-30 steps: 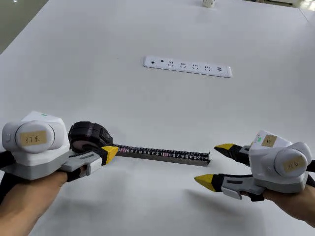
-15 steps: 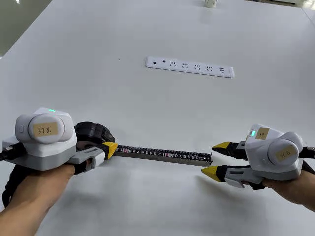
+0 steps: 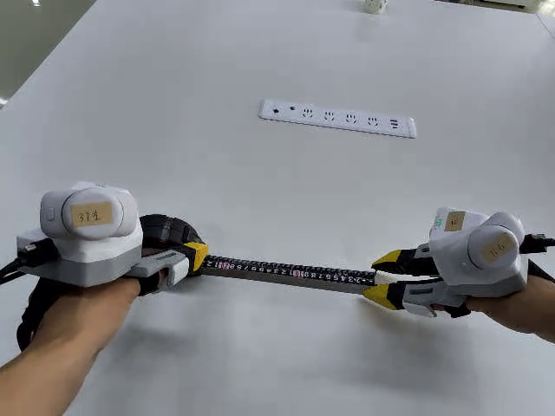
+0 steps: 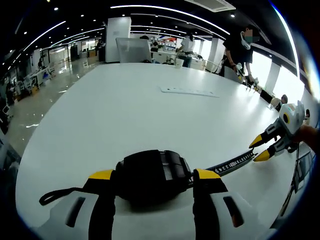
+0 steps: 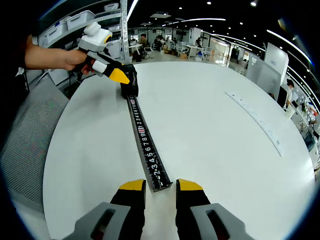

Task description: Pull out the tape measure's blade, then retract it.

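A black tape measure [image 3: 166, 236] lies on the white table [image 3: 260, 191], and my left gripper [image 3: 178, 249] is shut on its case. In the left gripper view the case [image 4: 152, 172] sits clamped between the yellow-tipped jaws of the left gripper [image 4: 156, 176]. The blade [image 3: 286, 270] is pulled out flat to the right across the table. My right gripper [image 3: 382, 276] straddles the blade's end, open by a narrow margin. In the right gripper view the blade [image 5: 145, 140] ends between the tips of the right gripper [image 5: 161, 186], with thin gaps on both sides.
A white power strip [image 3: 337, 119] lies farther back on the table; it also runs along the right in the right gripper view as the power strip [image 5: 255, 117]. A small white object [image 3: 375, 5] stands at the far edge. A grey mesh chair [image 5: 30, 145] is beside the table.
My right gripper has moved left to the blade's end and its jaws have narrowed around it. The left gripper keeps hold of the case, about where it was.
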`<state>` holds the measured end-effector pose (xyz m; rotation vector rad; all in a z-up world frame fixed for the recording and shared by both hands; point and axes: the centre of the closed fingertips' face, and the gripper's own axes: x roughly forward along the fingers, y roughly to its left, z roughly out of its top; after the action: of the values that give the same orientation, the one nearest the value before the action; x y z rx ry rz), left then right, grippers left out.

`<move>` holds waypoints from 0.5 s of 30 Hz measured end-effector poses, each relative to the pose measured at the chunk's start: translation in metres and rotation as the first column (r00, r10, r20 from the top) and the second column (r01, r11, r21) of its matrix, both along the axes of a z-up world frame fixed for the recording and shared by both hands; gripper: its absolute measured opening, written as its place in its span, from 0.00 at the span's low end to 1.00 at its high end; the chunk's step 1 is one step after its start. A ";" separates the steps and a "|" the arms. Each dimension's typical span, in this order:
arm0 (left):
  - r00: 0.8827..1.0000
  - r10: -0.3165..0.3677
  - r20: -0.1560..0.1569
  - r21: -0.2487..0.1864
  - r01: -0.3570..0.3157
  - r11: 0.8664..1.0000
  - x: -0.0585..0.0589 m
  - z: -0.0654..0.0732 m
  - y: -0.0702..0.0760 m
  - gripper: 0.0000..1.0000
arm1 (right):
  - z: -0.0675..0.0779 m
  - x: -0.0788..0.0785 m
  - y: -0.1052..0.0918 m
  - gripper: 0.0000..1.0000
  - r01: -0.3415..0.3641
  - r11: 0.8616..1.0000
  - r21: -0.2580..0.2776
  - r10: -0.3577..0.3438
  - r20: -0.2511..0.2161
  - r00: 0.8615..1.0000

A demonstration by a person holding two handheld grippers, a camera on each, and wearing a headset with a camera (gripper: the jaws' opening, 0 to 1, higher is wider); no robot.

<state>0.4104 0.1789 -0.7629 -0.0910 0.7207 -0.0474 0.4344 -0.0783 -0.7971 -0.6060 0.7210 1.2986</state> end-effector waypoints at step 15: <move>1.000 0.022 -0.008 -0.008 -0.022 1.000 0.002 -0.002 0.002 0.58 | -0.008 0.001 0.002 0.13 -0.051 0.998 -0.026 0.051 -0.016 0.999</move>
<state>0.4124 0.1806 -0.7647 -0.1070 0.7275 -0.0292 0.4354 -0.0761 -0.8050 -0.6397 0.7399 1.3439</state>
